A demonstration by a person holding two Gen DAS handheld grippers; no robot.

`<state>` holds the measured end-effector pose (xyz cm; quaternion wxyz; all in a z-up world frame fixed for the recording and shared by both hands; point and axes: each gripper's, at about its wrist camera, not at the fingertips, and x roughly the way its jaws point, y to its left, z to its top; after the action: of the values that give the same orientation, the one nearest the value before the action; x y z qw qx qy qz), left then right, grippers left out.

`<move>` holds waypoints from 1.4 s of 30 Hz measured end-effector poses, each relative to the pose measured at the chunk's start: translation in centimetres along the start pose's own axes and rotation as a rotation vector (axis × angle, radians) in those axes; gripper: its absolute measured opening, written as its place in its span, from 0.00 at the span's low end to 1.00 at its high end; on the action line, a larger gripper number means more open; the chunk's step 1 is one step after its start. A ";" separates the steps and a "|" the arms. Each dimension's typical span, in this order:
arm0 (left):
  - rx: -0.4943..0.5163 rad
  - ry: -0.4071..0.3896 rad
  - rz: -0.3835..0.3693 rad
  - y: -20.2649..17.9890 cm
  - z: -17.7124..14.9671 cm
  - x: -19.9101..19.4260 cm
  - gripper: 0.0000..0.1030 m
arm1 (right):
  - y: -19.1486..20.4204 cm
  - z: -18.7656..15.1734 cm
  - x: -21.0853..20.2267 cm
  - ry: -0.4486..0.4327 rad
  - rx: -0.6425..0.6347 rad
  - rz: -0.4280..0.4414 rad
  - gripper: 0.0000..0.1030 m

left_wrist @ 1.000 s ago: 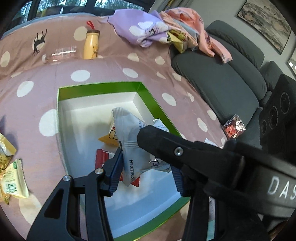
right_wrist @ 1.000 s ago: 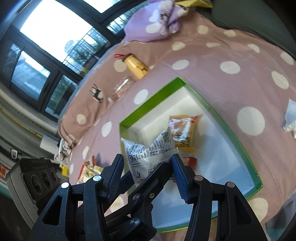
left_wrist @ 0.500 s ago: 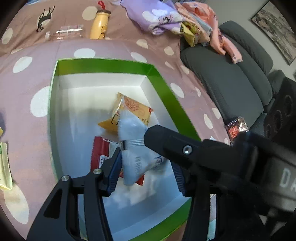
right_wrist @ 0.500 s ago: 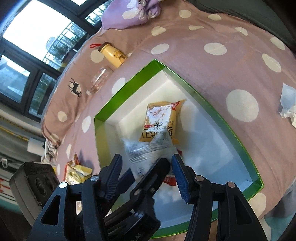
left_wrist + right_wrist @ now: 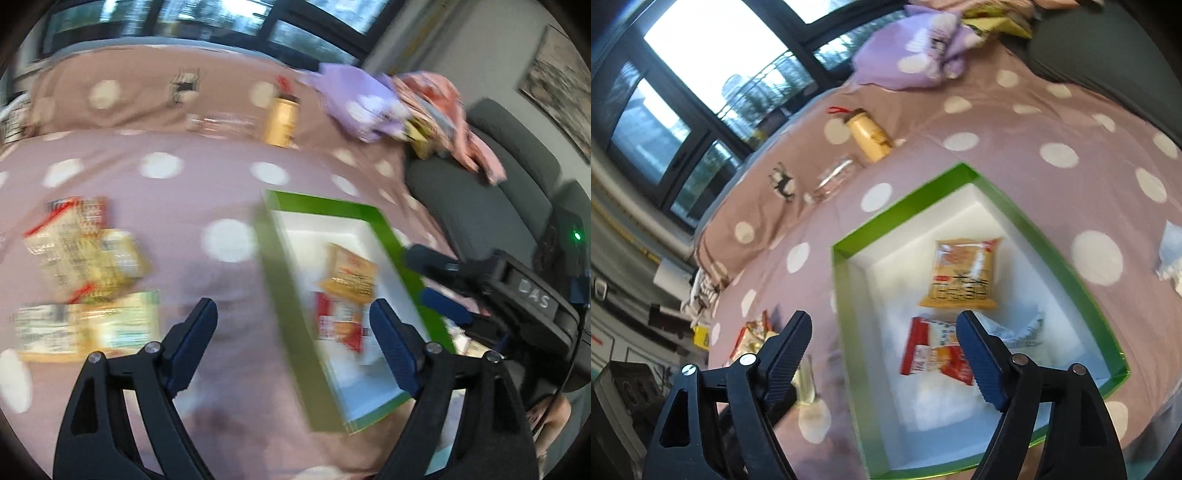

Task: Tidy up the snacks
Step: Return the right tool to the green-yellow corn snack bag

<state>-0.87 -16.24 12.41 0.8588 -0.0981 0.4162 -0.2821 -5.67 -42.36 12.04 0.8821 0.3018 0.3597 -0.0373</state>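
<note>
The green-rimmed white box (image 5: 905, 206) lies on the dotted pink cloth. An orange snack packet (image 5: 964, 273), a red packet (image 5: 934, 350) and a silvery packet (image 5: 1015, 332) lie inside it. My right gripper (image 5: 882, 321) hovers over the box's near left corner, its jaws opening with nothing between them. In the blurred left wrist view, my left gripper (image 5: 291, 314) hangs over the box's (image 5: 321, 203) left wall and the cloth, jaws opening and empty. Yellow loose snack packets (image 5: 81, 251) lie on the cloth to its left. The orange packet (image 5: 349, 277) shows in the box.
A yellow bottle (image 5: 868, 138) and a clear bottle (image 5: 834, 177) lie beyond the box. Purple cloth (image 5: 916, 55) is heaped at the back and a grey sofa (image 5: 480, 206) runs along the right. A white wrapper (image 5: 1171, 251) lies right of the box.
Both grippers let go of the silvery packet, which now lies in the box, and their jaws spread wide. The left gripper swung left, bringing the loose packets into view.
</note>
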 end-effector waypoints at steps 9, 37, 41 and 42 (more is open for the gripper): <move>-0.100 -0.031 0.195 9.9 -0.9 -6.1 0.85 | 5.6 -2.3 0.8 -0.010 -0.151 0.085 0.84; -0.351 0.036 0.324 19.3 -3.6 -6.1 0.93 | 17.4 -11.6 17.7 0.415 -0.467 -0.050 0.86; -0.350 0.047 0.330 19.4 -3.5 -5.8 0.93 | 17.8 -12.3 19.1 0.419 -0.517 -0.103 0.86; -0.352 0.049 0.331 19.5 -3.4 -5.7 0.93 | 17.8 -12.2 19.2 0.411 -0.516 -0.099 0.86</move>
<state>1.50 3.21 6.13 0.8527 -0.1698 0.4900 -0.0629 6.01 -18.12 1.60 0.8357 0.0520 0.5418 0.0738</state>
